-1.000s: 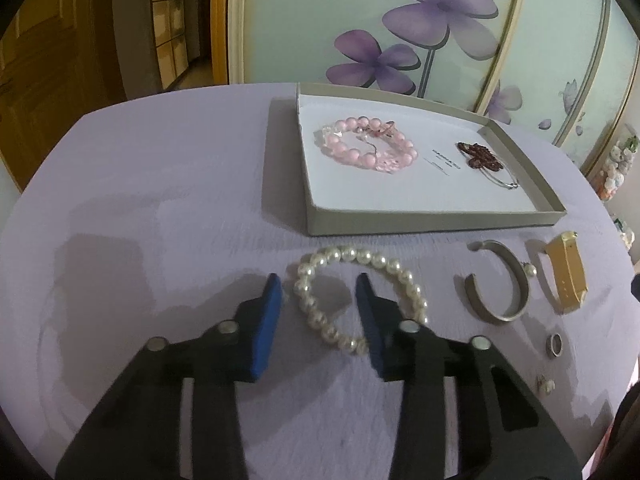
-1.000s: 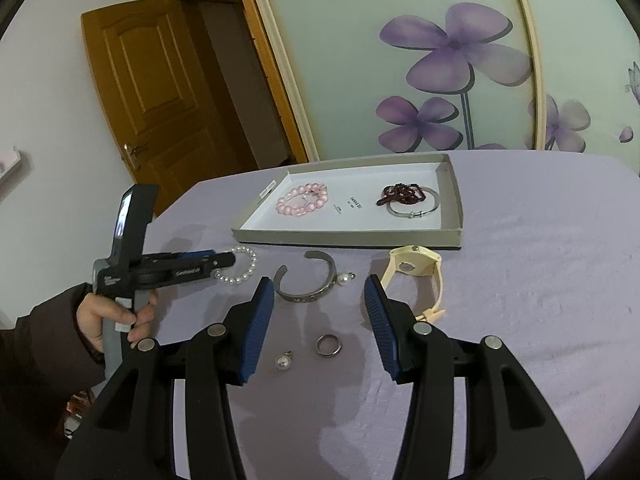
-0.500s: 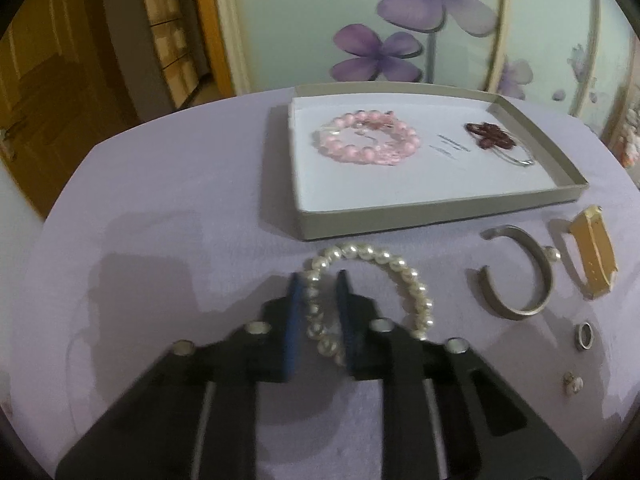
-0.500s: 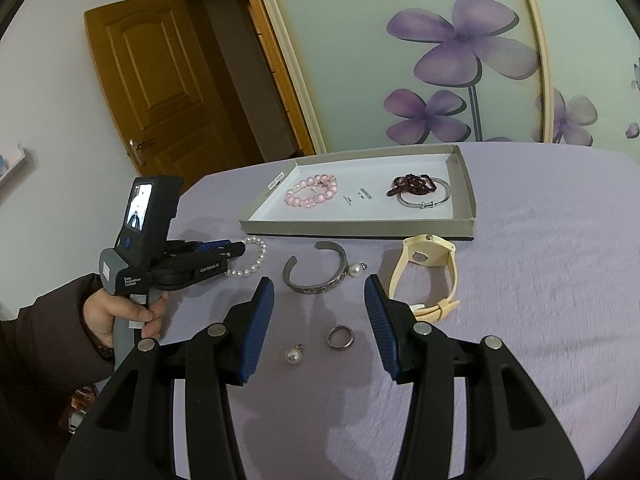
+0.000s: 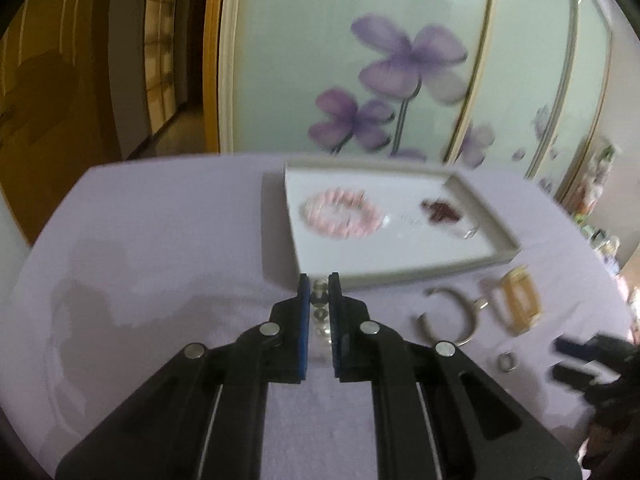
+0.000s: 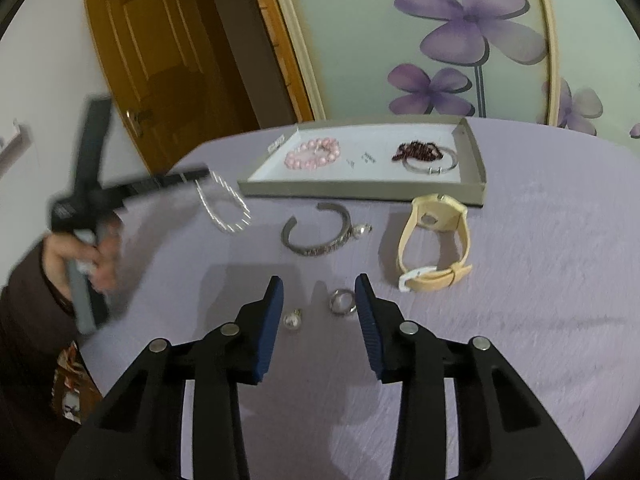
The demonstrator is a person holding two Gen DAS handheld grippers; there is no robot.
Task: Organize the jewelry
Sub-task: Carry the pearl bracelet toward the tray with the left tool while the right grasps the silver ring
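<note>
Lavender cloth covers the table, with a wooden door at the far left and a glass panel printed with purple flowers behind. Farthest left in the right wrist view, the left gripper is clamped on the pearl bracelet, which hangs from its tip as a blurred loop above the cloth; the left wrist view shows pearls pinched between the narrow blue pads, just short of the near wall of the tray. Next along the cloth lies a grey open cuff bangle with a small pearl charm touching its end, then a cream watch resting on its strap. Beyond them the shallow tray holds a pink bead bracelet and, further right, a dark red beaded piece beside a silver bangle. Nearest the camera, the right gripper hovers with its jaws wide and holding nothing, above a pearl pendant and a ring. The likely risks lie with the swinging strand: only a few beads are gripped, so a quick move could let it slip out, and the hanging loop might catch on the tray wall or drop across the pink bracelet and tangle.
</note>
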